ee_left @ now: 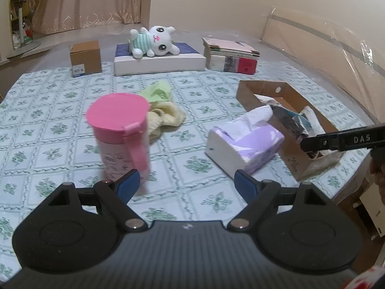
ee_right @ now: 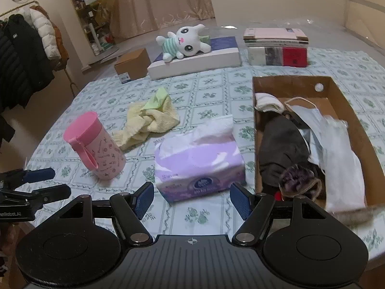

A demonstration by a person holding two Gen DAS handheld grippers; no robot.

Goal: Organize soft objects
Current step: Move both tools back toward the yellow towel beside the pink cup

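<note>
A yellow towel (ee_right: 149, 122) lies crumpled mid-table with a green cloth (ee_right: 158, 100) on its far end. A purple tissue pack (ee_right: 197, 159) sits just beyond my right gripper (ee_right: 192, 198), which is open, its pads apart from the pack. The cardboard box (ee_right: 288, 80) to the right holds a dark cloth (ee_right: 281, 149), face masks (ee_right: 336, 149) and a white sock (ee_right: 267, 103). My left gripper (ee_left: 186, 183) is open and empty, with the pink lidded cup (ee_left: 120, 130) just beyond its left finger. The towel (ee_left: 166, 118) lies behind the cup. A white plush bunny (ee_left: 154, 41) lies on a flat box at the back.
A stack of books (ee_right: 276, 45) and a small carton (ee_right: 132, 65) stand at the back. Coats (ee_right: 24, 55) hang off to the left. My left gripper (ee_right: 61, 180) shows at the table's left edge. One of my right gripper's fingers (ee_left: 336, 139) reaches in by the cardboard box (ee_left: 288, 120).
</note>
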